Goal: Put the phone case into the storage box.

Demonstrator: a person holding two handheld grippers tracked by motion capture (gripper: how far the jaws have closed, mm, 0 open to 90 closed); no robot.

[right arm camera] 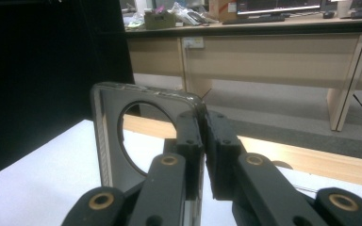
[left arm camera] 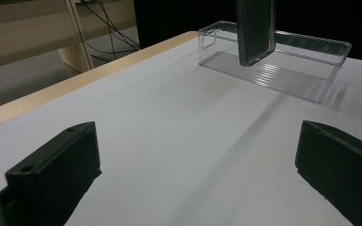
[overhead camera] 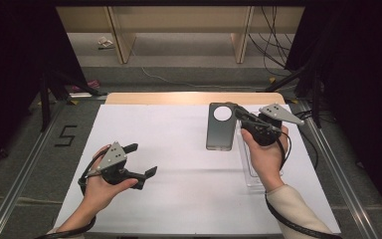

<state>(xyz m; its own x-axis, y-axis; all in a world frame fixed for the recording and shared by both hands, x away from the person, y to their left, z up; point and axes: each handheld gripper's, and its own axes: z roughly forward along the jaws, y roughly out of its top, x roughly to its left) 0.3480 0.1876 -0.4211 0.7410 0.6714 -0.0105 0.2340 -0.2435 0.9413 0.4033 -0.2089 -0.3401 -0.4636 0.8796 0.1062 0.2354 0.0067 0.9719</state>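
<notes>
- the right tool (overhead camera: 239, 115) pinches only the thin side wall of the dark phone case (overhead camera: 222, 127), near its top corner by the round camera hole; with so little of the pads on it, the case could swing or slip out if the hand tilts or jerks.
- the case hangs upright in the air, above the desk (overhead camera: 179, 149) and just beside the clear plastic tray (left arm camera: 283, 66); lowered carelessly, its bottom edge could catch the tray's rim and twist in the grip.
- the tray is light and nothing holds it, so a knock would likely push it across the desk.
- right hand (overhead camera: 264, 154): forearm comes in from the lower right, wrist straight, tool pointing away from the person and a little leftward, jaws nearly together on the case wall.
- left tool (overhead camera: 142, 162): jaws stand wide apart with nothing between them, resting low over the near left of the desk, pointed toward the tray, well apart from the case.
</notes>
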